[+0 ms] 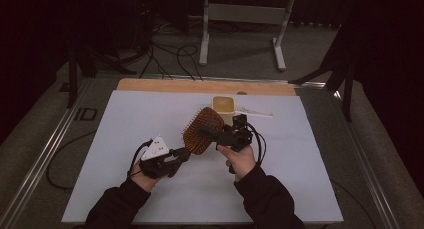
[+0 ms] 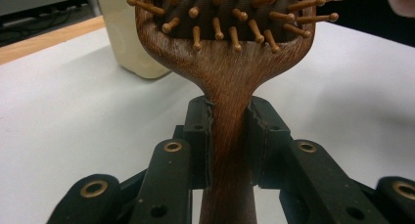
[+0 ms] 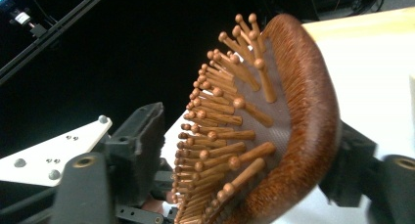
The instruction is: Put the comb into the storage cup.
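Hairbrush hangs above the table's middle, handle clamped in the left hand-held gripper, head straddled by the right hand-held gripper's parted jaws, apparently mid-handover, which next calls for the right one to close.

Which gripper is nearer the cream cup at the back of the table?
Right. The right gripper, at the hairbrush head, sits just in front of the cream cup; the left gripper, clamping the handle, is farther back toward the person.
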